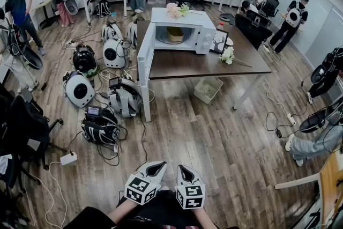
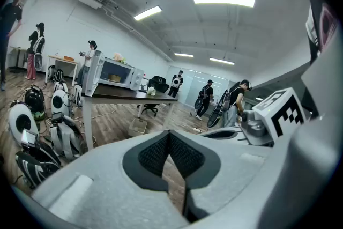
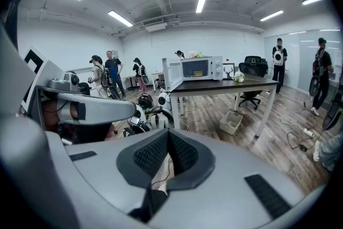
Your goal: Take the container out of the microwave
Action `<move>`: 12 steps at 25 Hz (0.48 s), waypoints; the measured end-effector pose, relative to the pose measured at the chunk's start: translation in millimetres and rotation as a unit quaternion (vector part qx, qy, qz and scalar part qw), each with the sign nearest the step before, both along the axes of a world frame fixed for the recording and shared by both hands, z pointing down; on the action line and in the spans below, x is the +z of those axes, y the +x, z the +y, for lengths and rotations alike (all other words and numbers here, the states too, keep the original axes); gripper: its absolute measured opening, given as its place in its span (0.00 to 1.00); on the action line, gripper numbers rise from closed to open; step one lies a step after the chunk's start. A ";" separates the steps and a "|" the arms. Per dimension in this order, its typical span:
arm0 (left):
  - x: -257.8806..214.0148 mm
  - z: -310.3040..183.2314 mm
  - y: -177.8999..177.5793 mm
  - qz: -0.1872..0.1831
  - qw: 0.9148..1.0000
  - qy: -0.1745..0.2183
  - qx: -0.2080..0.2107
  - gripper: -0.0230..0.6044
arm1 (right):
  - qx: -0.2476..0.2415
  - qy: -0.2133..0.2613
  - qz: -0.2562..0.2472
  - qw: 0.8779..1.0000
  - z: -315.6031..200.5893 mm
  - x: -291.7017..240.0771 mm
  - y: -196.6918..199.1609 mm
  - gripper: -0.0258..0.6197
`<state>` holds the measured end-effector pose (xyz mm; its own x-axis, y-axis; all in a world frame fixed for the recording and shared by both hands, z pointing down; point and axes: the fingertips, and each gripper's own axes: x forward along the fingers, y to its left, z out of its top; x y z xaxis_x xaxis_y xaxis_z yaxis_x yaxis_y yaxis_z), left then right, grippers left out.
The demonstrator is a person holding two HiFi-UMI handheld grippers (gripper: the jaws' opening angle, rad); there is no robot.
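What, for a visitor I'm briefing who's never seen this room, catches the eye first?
The white microwave stands with its door swung open on the dark table mid-room, with a container inside. At the head view's bottom edge, the left gripper and right gripper are both shut and empty.

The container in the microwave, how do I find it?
Find the dark brown table in the middle of the room, then the white microwave on it with its door swung open. The container is the tan bowl inside, the only thing in there; flowers lie on top.
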<state>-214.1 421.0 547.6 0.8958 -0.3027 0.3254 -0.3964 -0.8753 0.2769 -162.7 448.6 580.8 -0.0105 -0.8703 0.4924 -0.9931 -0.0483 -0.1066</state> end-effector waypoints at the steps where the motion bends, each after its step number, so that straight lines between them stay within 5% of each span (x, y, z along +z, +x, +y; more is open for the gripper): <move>1: 1.5 -0.4 -0.7 -0.004 1.000 -0.002 -0.001 0.05 | 0.004 0.001 -0.004 1.000 0.3 0.0 0.7 0.05; 12: 6.4 -37.2 10.7 0.006 1.000 -0.015 -0.008 0.05 | 0.024 -0.010 -0.023 0.999 -26.6 8.6 21.7 0.05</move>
<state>-203.4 383.8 554.1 0.8948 -0.3063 0.3249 -0.4063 -0.8603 0.3080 -141.0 422.0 589.3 0.0075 -0.8603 0.5097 -0.9838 -0.0977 -0.1503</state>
